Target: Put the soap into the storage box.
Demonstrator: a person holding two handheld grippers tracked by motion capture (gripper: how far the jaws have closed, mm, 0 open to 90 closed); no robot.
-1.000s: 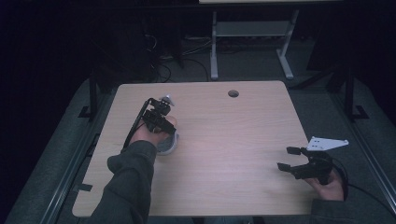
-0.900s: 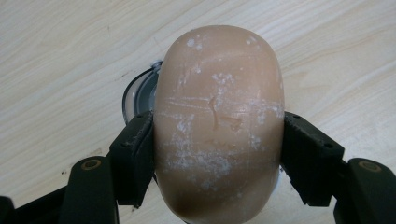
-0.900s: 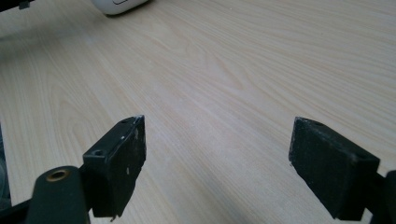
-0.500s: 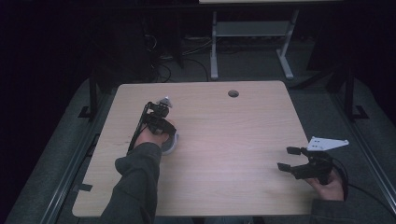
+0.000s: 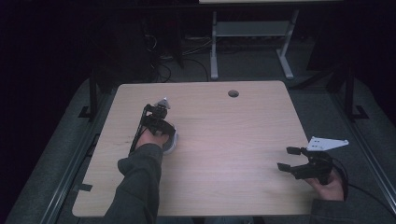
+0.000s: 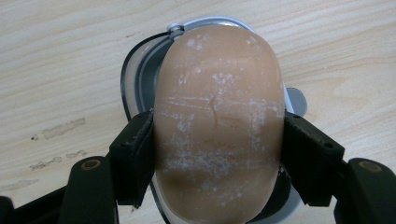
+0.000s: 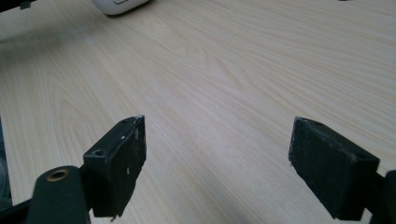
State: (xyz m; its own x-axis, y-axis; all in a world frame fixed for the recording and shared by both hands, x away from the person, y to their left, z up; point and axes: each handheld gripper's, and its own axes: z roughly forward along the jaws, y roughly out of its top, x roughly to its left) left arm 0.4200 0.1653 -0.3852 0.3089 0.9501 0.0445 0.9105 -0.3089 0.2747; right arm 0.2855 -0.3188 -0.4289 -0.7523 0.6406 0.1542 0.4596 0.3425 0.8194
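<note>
A tan oval bar, like a piece of soap (image 6: 217, 84), sits between the jaws of my left gripper (image 6: 217, 144), whose black pads (image 6: 136, 151) press on its two sides. Under it lies a white and grey dish (image 6: 135, 70) on the wooden table. In the high view the left gripper (image 5: 159, 122) points down at the table's left half, with the dish (image 5: 173, 145) showing beside the hand. My right gripper (image 5: 286, 158) rests near the right front edge, jaws wide apart with nothing between them (image 7: 217, 163).
The light wooden table (image 5: 224, 140) has a round cable hole (image 5: 233, 93) at the back. A white object (image 7: 119, 5) lies at the top left of the right gripper view. A grey plate (image 5: 327, 143) tops the right gripper. Beyond the table stands a metal frame (image 5: 250, 42).
The left hand and forearm have shifted slightly over the dish, still holding the bar. The right gripper has not moved.
</note>
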